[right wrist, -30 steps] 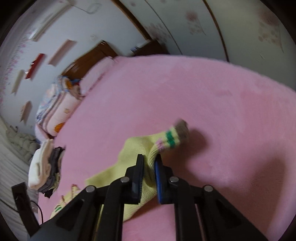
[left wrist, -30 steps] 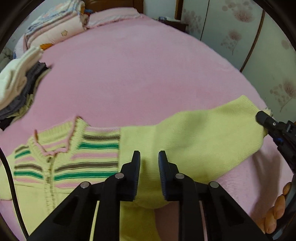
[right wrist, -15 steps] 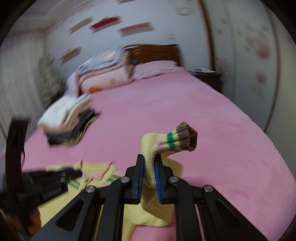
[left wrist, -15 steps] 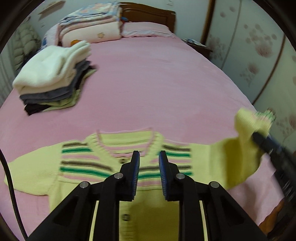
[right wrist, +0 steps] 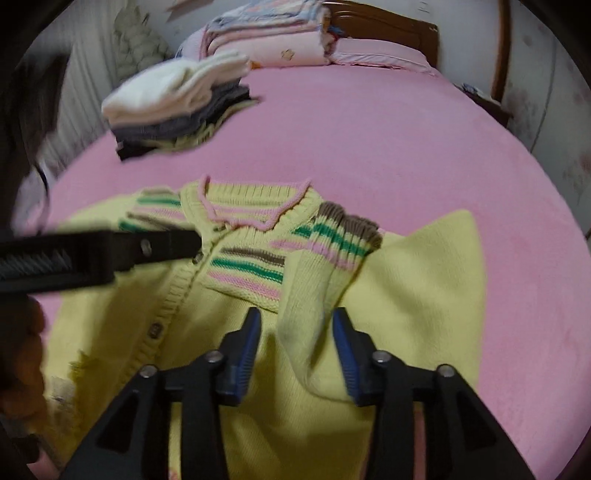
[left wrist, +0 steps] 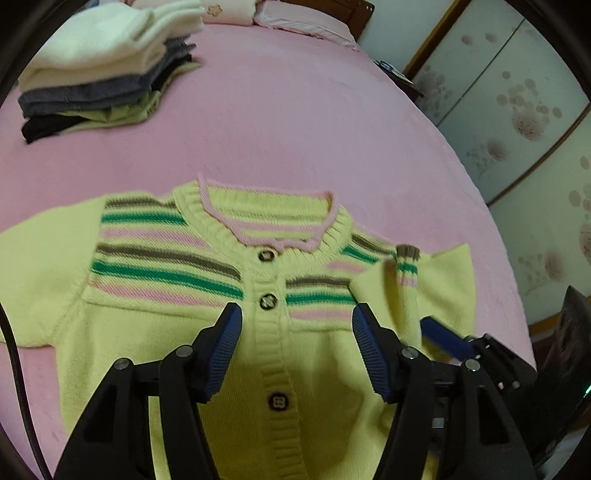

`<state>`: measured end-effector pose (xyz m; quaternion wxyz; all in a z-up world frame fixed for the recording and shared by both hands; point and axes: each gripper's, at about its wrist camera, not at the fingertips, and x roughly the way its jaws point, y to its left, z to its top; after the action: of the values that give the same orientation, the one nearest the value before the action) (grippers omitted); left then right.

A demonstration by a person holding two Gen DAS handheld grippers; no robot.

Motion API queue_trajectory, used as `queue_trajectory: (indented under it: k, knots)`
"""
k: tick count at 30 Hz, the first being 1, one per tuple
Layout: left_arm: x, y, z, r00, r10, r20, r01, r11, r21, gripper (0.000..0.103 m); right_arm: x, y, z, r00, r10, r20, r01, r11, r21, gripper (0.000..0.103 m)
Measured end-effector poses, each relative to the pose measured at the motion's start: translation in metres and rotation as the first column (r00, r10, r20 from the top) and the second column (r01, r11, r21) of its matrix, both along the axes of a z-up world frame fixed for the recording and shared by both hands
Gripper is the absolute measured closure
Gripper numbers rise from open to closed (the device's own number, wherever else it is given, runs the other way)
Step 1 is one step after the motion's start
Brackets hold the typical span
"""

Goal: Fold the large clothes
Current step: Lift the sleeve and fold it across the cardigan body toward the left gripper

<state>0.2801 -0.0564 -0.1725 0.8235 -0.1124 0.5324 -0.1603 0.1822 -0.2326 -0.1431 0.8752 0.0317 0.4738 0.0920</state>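
A yellow knit cardigan (left wrist: 207,332) with green, pink and brown stripes lies face up and buttoned on the pink bed (left wrist: 295,110). Its right sleeve (right wrist: 314,295) is folded in over the chest, striped cuff (right wrist: 343,236) toward the collar. My right gripper (right wrist: 297,328) straddles that sleeve; its jaws are opening and the pads stand off the knit. My left gripper (left wrist: 297,325) hovers over the button band, its jaws opening with nothing held between them. One blue pad of the right gripper's fingers (left wrist: 443,338) shows beside the sleeve in the left wrist view. The left sleeve (left wrist: 40,266) lies spread out flat.
A stack of folded clothes (left wrist: 103,66), white on top and grey below, sits at the far left of the bed. Folded bedding (right wrist: 266,33) is piled by the wooden headboard (right wrist: 388,26). Flowered wardrobe doors (left wrist: 517,110) line the right side. A hand (right wrist: 22,350) shows at the left edge.
The right gripper carried the sleeve from the outstretched side in over the cardigan's chest, then its jaws parted off it. The left gripper moved over the button band and opened.
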Motion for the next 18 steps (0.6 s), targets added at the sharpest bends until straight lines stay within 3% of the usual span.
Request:
queue_trajectory:
  k: [3, 8, 13, 18]
  knots:
    - [-0.002, -0.001, -0.002, 1.0, -0.022, -0.011, 0.021, 0.999, -0.048, 0.042, -0.011, -0.019, 0.017, 0.999, -0.037, 0.014, 0.036, 0.996, 0.076, 0.052]
    - [-0.007, -0.018, 0.001, 0.998, -0.067, -0.003, 0.066, 0.997, -0.046, 0.042, -0.035, -0.041, 0.035, 0.994, -0.102, 0.038, 0.094, 0.982, 0.166, 0.052]
    - [-0.002, -0.056, 0.005, 0.992, -0.129, 0.008, 0.129, 0.992, 0.008, 0.042, -0.052, -0.053, 0.028, 0.984, -0.175, 0.03, 0.168, 0.973, 0.157, 0.052]
    - [0.021, -0.096, 0.003, 0.984, -0.179, -0.004, 0.179, 0.98, 0.084, 0.042, -0.056, -0.062, 0.009, 0.976, -0.216, -0.032, 0.218, 0.965, 0.146, 0.052]
